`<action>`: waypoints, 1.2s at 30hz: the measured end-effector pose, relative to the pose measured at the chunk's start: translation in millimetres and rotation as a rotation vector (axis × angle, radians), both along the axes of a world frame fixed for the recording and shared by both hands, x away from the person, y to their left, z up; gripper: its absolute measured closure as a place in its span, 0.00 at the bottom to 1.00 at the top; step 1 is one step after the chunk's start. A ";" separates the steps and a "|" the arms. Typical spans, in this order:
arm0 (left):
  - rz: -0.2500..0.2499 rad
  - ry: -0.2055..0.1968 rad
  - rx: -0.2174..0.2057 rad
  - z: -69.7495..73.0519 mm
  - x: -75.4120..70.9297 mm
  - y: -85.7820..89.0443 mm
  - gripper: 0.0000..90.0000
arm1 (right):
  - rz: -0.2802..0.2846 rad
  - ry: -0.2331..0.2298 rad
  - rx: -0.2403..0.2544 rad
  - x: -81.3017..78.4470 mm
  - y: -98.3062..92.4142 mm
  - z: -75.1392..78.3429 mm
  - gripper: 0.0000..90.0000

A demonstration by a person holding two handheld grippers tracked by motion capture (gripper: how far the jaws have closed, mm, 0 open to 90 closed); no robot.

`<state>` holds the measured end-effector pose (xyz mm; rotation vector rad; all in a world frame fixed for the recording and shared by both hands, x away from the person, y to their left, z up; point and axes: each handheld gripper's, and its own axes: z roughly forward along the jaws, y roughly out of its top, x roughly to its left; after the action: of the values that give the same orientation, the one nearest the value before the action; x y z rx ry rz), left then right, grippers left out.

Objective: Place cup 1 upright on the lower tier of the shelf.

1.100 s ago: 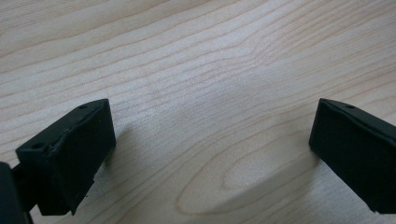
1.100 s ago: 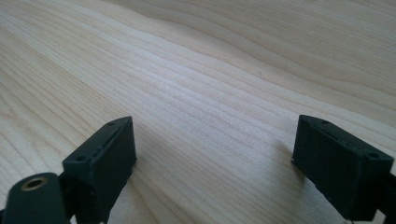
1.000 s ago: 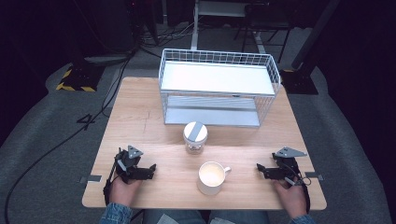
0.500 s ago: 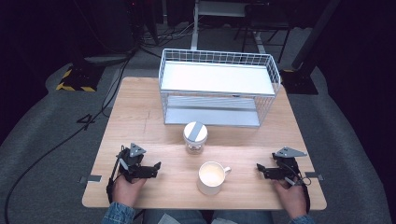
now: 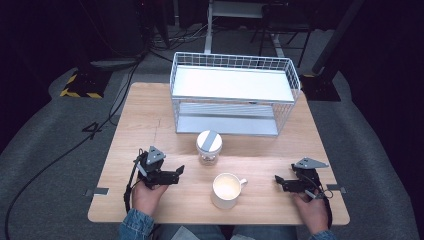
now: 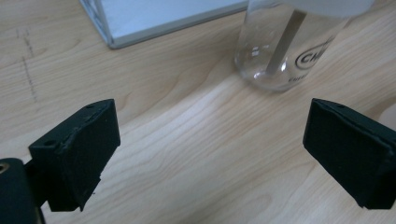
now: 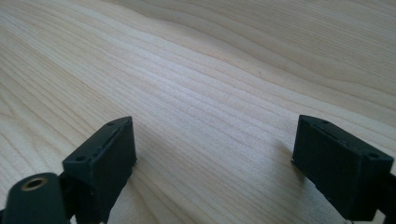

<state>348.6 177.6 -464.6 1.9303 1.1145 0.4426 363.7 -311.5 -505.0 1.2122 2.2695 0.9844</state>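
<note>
The glass jar (image 5: 209, 148) stands upright just ahead of the left gripper (image 5: 176, 173), a little to its right, near but not touching. It is clear glass with a grey-white lid, and a pale straight stick or straw stands inside it. In the left gripper view the jar (image 6: 289, 51) shows dark printed letters low on its wall. The white mug (image 5: 226, 190) stands to the right of the left gripper, between the two grippers, with its handle turned toward the right gripper (image 5: 279, 181).

The left gripper (image 6: 210, 154) has its jaws spread wide, and they have just been closing a little; nothing is between them, only bare wood. The right gripper (image 7: 215, 168) also has its jaws apart over bare wood and holds nothing. Each gripper is held by one hand of the person.

The table (image 5: 145, 115) is light wood with visible grain. Behind the jar, beyond both grippers, stands a white wire basket (image 5: 235, 92) with two white shelves. The floor around is grey carpet with cables, and the room behind is dark.

In the left gripper view the top of the jar is cut off by the picture's edge, and the printed word is only partly readable. I cannot tell what the stick inside is.
</note>
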 end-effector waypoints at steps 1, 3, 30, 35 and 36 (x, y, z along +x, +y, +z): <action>-0.006 -0.009 -0.009 0.7 1.5 -2.6 0.05 | 0.000 0.000 0.000 0.0 0.0 0.0 0.15; -0.019 -0.020 -0.010 1.8 4.3 -8.2 0.04 | 0.000 0.000 0.000 0.0 0.0 0.0 0.15; -0.085 -0.109 -0.120 -12.1 31.2 -55.0 0.03 | 0.000 0.000 0.000 0.0 0.0 0.0 0.15; -0.103 -0.092 -0.120 -19.3 36.3 -65.0 0.01 | 0.000 0.000 0.000 0.0 0.0 0.0 0.15; -0.108 -0.095 -0.115 -20.1 36.9 -67.1 0.01 | 0.000 0.001 0.000 0.0 0.0 0.0 0.15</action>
<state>385.5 110.4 -484.7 1.8393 0.9491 0.3983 363.7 -311.5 -505.0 1.2123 2.2702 0.9841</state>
